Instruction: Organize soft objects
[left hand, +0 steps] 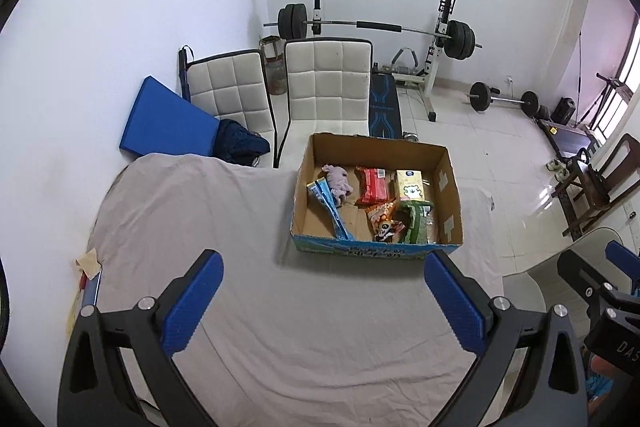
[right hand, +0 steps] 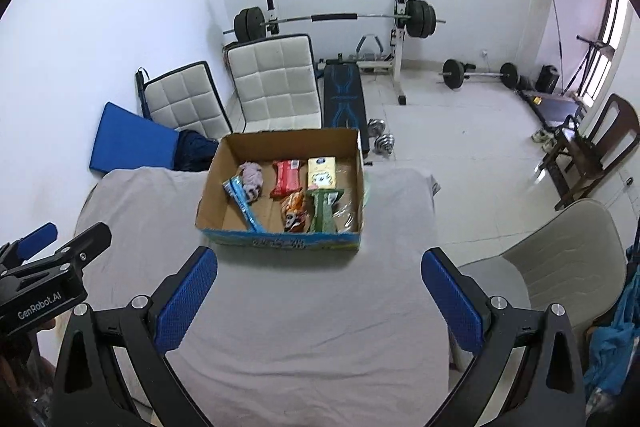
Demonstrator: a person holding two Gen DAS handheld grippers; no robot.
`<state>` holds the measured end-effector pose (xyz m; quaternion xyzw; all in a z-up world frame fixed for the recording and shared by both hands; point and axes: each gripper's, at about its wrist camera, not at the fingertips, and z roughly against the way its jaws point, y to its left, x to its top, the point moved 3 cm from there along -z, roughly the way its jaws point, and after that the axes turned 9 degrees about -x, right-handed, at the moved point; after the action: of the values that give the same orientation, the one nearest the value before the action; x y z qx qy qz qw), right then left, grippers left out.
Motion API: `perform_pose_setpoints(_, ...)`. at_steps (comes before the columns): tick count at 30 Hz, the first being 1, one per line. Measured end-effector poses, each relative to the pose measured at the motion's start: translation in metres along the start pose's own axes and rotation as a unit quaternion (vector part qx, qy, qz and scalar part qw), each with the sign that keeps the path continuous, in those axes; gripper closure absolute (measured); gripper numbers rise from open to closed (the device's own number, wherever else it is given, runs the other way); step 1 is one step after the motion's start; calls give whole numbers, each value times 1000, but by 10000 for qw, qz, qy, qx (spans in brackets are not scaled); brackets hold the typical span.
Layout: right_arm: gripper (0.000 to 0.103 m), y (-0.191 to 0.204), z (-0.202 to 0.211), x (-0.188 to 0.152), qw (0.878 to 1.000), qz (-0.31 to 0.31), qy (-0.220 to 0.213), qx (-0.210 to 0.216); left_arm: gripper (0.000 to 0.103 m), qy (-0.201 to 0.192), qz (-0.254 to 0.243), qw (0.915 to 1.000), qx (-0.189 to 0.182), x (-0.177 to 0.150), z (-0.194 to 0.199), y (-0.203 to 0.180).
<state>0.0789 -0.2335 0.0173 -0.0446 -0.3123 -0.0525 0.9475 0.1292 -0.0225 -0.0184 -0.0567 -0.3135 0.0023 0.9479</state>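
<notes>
Looks done or nearly: left gripper [left hand: 323, 281] and right gripper [right hand: 319, 277] both wide open, empty, soft items already in cardboard box [left hand: 448, 195]; next, confirm nothing remains outside.

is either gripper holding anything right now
No. Left gripper and right gripper are both open and empty above the cloth; everything sits in the box.

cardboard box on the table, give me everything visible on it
The cardboard box is a shallow open-top tray of brown corrugated card, its near outer wall printed blue and green. It sits flat on the cloth-covered table, toward the far edge. Inside lie a purple plush toy, a blue packet, a red pack, a yellow carton, an orange snack bag and a green pack. Neither gripper touches it.
</notes>
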Motion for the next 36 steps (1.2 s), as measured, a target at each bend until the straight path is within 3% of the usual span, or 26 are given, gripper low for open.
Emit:
perform_pose_setpoints(10,0,0,7,14,9998,47,-210,-58,0,-33,-16,10000,-10,2,1,-1)
perform_pose_setpoints(36,0,-9,10,7,9993,58,-334,-178,0,-77,-81,9999,71,0,2,-6)
